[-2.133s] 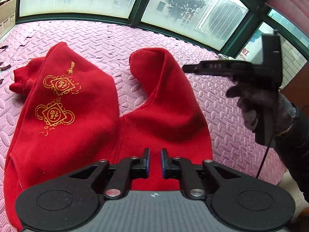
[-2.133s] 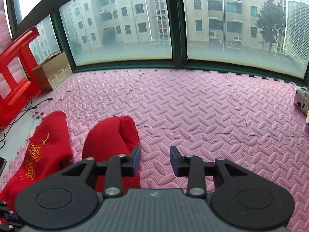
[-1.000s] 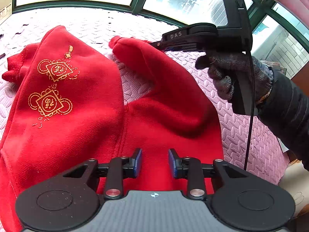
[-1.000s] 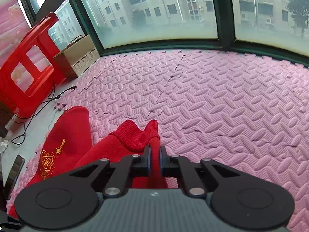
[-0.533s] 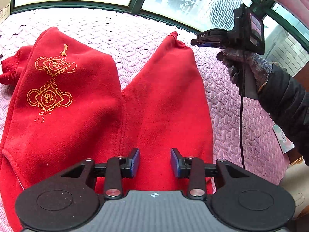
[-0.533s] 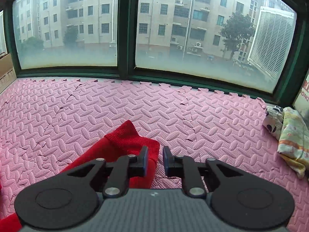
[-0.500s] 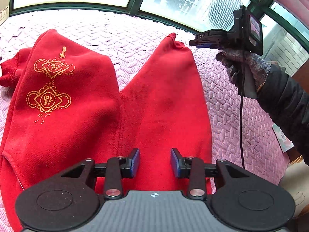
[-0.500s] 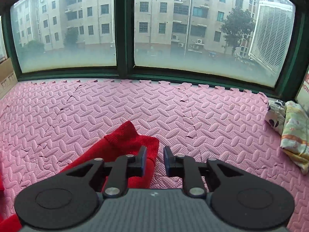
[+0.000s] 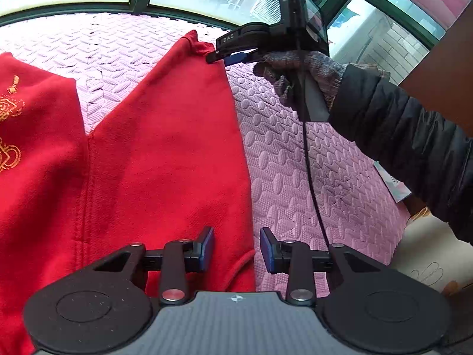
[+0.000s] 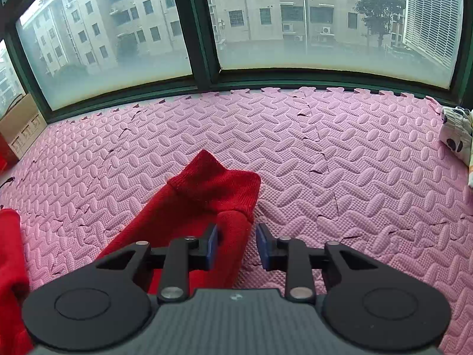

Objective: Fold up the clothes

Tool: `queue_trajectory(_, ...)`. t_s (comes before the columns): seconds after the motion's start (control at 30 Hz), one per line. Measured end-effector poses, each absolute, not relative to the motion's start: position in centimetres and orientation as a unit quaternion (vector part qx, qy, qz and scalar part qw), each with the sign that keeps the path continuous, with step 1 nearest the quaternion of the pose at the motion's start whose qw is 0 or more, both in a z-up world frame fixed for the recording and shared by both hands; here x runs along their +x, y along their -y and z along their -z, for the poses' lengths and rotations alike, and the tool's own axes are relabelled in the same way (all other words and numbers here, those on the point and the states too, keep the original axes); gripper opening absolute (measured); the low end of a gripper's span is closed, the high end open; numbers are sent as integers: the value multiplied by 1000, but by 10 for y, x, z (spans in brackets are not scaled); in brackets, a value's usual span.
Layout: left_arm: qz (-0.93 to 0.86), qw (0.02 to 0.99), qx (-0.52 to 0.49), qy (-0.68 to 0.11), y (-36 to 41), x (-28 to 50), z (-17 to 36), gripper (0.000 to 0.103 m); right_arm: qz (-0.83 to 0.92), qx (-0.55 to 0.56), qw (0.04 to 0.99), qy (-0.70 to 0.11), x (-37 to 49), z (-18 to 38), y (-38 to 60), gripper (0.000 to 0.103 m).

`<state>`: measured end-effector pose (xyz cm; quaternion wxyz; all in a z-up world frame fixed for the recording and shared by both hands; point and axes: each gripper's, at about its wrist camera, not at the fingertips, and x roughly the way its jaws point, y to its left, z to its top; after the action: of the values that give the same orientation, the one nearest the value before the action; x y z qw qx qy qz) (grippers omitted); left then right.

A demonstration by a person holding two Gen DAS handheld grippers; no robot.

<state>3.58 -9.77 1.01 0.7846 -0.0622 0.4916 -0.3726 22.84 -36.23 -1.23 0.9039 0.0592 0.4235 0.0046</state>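
Grippers, left (image 9: 237,248) and right (image 10: 236,245), hover parted over red trousers (image 9: 165,148).

I am working in a home, in what looks like a glazed balcony room: pink foam mats (image 10: 340,153) cover the floor, green-framed windows (image 10: 204,29) face apartment blocks (image 10: 266,3), and a cardboard box (image 10: 20,124) and folded bedding (image 10: 456,136) sit at the edges.

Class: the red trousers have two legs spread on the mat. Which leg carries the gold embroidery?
The left leg, farthest from the right gripper; the plain leg bears no pattern.
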Motion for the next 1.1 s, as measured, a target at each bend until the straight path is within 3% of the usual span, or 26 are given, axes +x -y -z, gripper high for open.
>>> queue_trajectory(0.17, 369, 794, -66, -478, 93, 43, -20, 36, -21, 35, 910, -412, 223, -2, 347, 29)
queue_trajectory(0.4, 242, 879, -63, -406, 45, 91, -57, 37, -44, 2, 918, -394, 215, -21, 325, 30)
queue_trajectory(0.6, 116, 921, -34, -370, 18, 149, -70, 45, -89, -16, 918, -385, 205, -34, 294, 35)
queue_trajectory(0.77, 52, 928, -14, -368, 5, 195, -61, 52, -138, -27, 912, -386, 196, -36, 262, 36)
queue_trajectory(0.9, 39, 914, -7, -403, 2, 224, -46, 52, -166, -30, 906, -389, 189, -35, 245, 40)
queue_trajectory(0.93, 40, 909, -8, -415, 1, 230, -41, 49, -172, -30, 904, -390, 188, -35, 241, 40)
queue_trajectory(1.0, 44, 898, -15, -437, -1, 237, -32, 14, -183, -29, 902, -390, 185, -35, 235, 40)
queue_trajectory(1.1, 68, 900, -41, -428, -12, 222, -42, 9, -200, -27, 898, -391, 182, -36, 227, 40)
